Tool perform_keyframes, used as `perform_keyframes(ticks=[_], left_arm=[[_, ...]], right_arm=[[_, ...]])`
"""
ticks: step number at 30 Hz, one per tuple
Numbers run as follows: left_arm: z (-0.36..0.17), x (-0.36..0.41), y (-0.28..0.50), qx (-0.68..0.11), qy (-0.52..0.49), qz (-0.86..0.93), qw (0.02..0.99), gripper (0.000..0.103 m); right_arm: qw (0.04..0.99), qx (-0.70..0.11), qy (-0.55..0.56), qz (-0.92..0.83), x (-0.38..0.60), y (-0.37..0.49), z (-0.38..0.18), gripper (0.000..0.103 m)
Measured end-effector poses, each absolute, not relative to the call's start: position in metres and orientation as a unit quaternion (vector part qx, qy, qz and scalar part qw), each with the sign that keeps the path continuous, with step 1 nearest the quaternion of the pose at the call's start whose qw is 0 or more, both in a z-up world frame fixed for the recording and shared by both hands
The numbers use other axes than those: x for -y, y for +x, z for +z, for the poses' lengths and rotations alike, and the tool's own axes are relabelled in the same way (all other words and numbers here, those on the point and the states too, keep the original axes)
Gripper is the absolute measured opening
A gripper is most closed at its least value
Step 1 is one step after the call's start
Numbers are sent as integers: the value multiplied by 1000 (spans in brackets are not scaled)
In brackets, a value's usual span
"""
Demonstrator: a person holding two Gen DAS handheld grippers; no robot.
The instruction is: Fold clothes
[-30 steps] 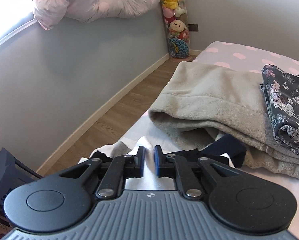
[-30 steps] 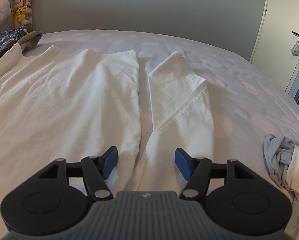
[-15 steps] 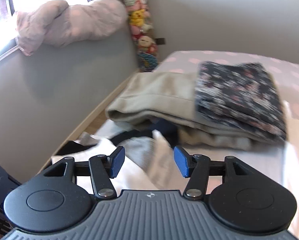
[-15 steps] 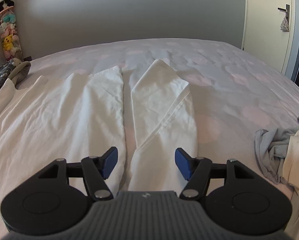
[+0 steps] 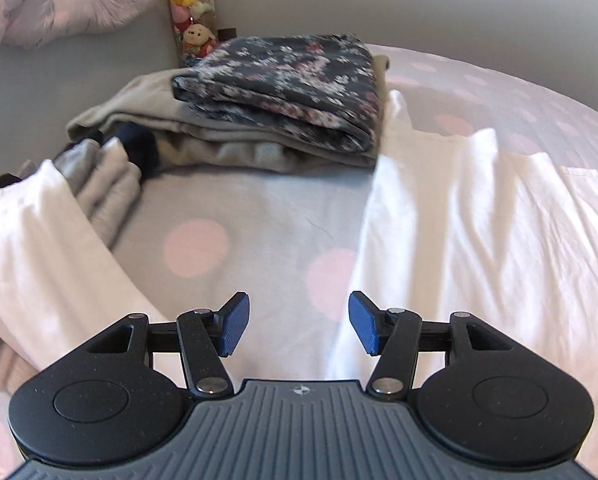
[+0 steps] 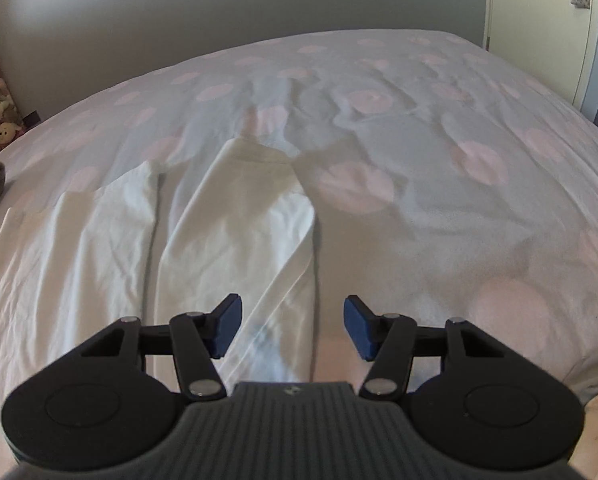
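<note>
Right wrist view: white garment runs lengthwise ahead of right gripper, jaws apart but closing, nothing pinched; left gripper empty, half-wide, w/ garment to its right.

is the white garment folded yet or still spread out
Spread out: the white garment lies flat across the bed, its two long parts side by side.

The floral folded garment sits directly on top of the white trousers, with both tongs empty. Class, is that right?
Not quite. The left wrist view shows the floral folded garment on the beige folded garment, beside the white trousers. Both tongs are empty.
</note>
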State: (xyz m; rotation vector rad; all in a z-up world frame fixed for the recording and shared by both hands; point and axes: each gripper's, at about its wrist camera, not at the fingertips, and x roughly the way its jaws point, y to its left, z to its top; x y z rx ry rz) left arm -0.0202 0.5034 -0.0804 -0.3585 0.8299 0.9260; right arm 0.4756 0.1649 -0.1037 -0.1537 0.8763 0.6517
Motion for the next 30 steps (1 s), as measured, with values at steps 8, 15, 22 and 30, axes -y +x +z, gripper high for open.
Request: perform_keyframes(ticks=[8,15,22,30], left_arm=[[-100,-502,1,-396,-151,420,803,53],[-106,-499,12,-402,-129,397,815,53],[-101,-500,2,-390,-137,397,819,53],[-109,-511,-4,-390,-162,400,813,53]], right_arm=[[831,-451,-70,318,-194,496,-115,7],[805,-403,-101,424,-233,431,-86,5],[745,-420,-182,484,-285,375,-113,12],[783,-377,-169,465,-270,409,-75,37]])
